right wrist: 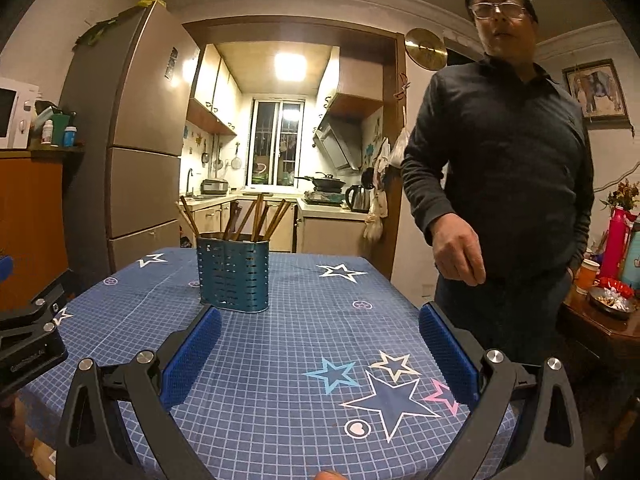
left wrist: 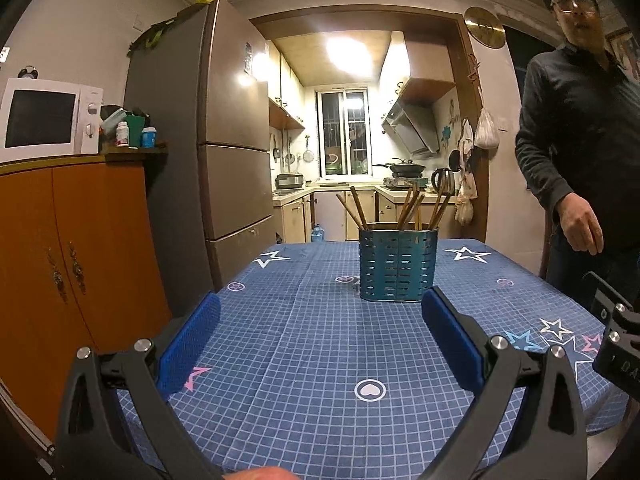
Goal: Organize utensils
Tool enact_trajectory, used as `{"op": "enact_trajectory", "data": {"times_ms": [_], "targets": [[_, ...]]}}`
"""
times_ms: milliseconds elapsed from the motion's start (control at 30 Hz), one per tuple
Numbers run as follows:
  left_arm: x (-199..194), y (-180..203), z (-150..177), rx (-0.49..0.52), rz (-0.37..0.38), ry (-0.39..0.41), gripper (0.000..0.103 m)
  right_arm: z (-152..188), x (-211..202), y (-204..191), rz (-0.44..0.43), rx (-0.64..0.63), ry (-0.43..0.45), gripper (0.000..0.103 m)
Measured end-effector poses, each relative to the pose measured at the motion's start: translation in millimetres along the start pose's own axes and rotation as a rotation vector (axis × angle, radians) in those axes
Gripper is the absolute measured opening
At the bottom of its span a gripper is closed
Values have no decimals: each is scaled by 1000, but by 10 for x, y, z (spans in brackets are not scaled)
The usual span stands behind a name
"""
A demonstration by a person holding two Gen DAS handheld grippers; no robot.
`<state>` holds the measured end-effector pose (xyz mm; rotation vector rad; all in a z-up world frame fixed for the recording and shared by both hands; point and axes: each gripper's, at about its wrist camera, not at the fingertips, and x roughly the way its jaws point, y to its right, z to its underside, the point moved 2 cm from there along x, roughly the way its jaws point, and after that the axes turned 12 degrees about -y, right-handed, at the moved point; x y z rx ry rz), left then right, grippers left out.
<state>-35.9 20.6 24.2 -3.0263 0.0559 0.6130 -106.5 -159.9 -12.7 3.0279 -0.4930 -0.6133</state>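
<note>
**Both grippers wide apart over the table, chopsticks standing in the holder**

The left gripper hangs above the blue checked tablecloth with its blue pads spread wide and nothing between them. In its view the teal slotted holder stands upright at 12 o'clock, just past the right pad's tip, toward the far edge of the table. Brown chopsticks lean out of it in several directions — some left, some right.

The right gripper is spread just as wide and holds nothing. From its camera the holder sits at about 11 o'clock, close beyond the left pad's tip, with the chopsticks fanned out of its top.

A man in a dark shirt and glasses stands at the table's far right side, at about 2 o'clock, one hand hanging loosely near the edge. Behind the table are a tall fridge and a lit kitchen doorway — a microwave rests on an orange cabinet at 10 o'clock in the left view.
</note>
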Motion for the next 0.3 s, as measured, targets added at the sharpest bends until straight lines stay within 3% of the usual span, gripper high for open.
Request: {"op": "enact_trajectory", "data": {"times_ms": [300], "targets": [[146, -10, 21, -23, 41, -38, 97, 42, 41, 65, 12, -4, -9, 98]]}}
